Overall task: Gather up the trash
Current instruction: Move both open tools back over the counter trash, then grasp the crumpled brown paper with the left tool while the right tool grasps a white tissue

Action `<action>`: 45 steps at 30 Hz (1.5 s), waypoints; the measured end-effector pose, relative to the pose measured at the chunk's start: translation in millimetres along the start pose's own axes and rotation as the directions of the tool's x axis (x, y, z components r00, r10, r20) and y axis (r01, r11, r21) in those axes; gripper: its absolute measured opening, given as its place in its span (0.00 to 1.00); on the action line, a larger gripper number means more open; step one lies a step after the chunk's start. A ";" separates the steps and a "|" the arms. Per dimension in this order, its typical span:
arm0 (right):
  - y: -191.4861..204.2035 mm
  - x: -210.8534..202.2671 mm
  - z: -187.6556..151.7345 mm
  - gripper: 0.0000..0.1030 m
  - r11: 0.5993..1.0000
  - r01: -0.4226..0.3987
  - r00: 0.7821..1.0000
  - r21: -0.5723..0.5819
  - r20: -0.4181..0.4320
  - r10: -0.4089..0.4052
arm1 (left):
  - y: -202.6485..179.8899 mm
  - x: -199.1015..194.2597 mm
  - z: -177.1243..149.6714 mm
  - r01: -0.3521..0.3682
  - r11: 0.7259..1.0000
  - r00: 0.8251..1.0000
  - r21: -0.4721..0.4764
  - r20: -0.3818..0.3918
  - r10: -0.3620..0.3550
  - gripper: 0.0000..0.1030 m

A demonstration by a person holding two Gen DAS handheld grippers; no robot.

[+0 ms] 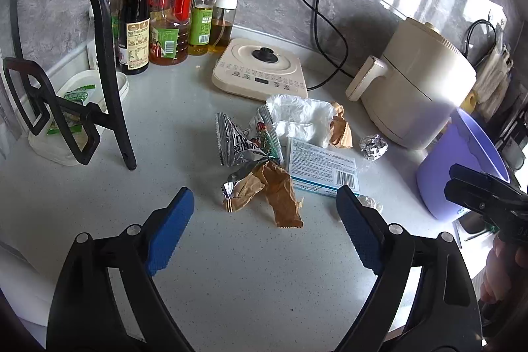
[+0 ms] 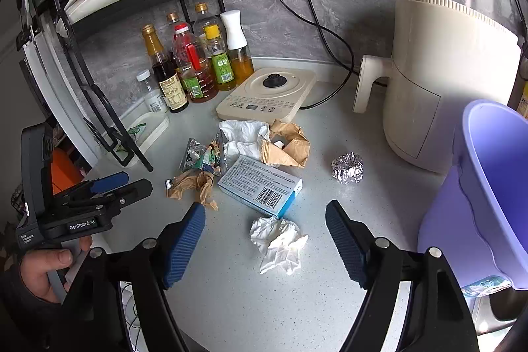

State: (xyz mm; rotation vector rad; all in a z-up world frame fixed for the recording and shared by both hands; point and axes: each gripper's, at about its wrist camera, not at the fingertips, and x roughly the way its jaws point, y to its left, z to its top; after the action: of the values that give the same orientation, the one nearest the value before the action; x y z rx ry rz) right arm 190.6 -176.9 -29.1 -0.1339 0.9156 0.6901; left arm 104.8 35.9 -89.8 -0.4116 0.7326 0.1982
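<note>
Your right gripper [image 2: 265,221] hangs released over the crumpled white tissue wad [image 2: 279,244] on the near grey countertop [image 2: 231,302]. Your left gripper [image 1: 264,203], also released, is near the torn brown paper wrapper [image 1: 277,193]. The lavender plastic bin [image 2: 488,187] stands right; the crumpled foil ball [image 2: 348,168] lies farther back.

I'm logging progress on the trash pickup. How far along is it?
Nothing looks collected yet. Both the left gripper and right gripper are open and empty. The crumpled tissue lies just ahead of the right jaws. Still left: box, foil ball, wrappers, all outside the purple bin.
</note>
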 end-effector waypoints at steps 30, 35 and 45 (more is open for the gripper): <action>-11.6 108.4 -26.5 0.39 0.992 0.090 0.970 0.083 -0.233 -0.069 | 8.9 80.1 -12.4 -0.037 0.988 0.991 -0.152 -0.130 0.017 0.20; -11.4 107.7 -27.0 0.14 0.995 0.072 0.972 0.074 -0.229 -0.053 | 9.4 60.3 -14.1 -0.009 0.986 0.997 -0.165 -0.073 -0.003 0.15; -16.5 74.9 -24.9 0.05 0.998 -0.006 0.986 0.060 -0.164 0.016 | -18.7 22.1 -17.8 -0.003 0.990 1.000 -0.138 -0.013 0.001 0.14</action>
State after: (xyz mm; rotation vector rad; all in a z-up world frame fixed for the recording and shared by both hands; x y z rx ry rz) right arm 214.3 -162.6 -104.8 -0.1345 1.0949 0.6683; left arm 116.1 12.1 -111.3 -0.5445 0.7342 0.2495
